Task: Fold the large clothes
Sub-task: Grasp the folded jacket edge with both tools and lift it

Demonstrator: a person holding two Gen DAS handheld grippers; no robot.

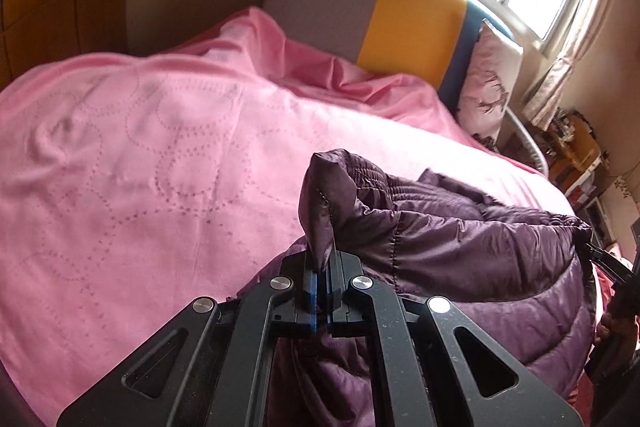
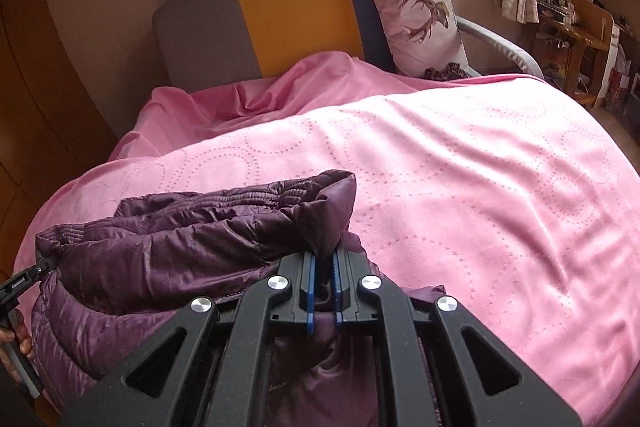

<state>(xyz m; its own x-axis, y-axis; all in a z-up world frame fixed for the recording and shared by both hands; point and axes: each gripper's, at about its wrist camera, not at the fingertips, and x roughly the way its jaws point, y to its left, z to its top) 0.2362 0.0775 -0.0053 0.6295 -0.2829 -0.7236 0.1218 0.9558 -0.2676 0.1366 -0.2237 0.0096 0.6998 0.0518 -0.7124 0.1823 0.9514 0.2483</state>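
A purple quilted puffer jacket (image 1: 460, 239) lies on a pink bedspread (image 1: 140, 155) and is lifted along one edge. My left gripper (image 1: 322, 267) is shut on a corner of the jacket, which stands up above the blue pads. My right gripper (image 2: 325, 259) is shut on the other corner of the same jacket (image 2: 192, 239). In the right wrist view the left gripper (image 2: 24, 281) shows at the far left, pinching the jacket's edge. In the left wrist view the right gripper (image 1: 608, 259) shows at the far right. The jacket hangs stretched between them.
The pink bedspread (image 2: 460, 187) covers the bed. A grey, yellow and blue headboard (image 2: 288, 15) stands at the far end with a deer-print pillow (image 2: 420, 11) against it. A window and curtains are behind. A wooden desk with clutter (image 2: 576, 31) stands at the right.
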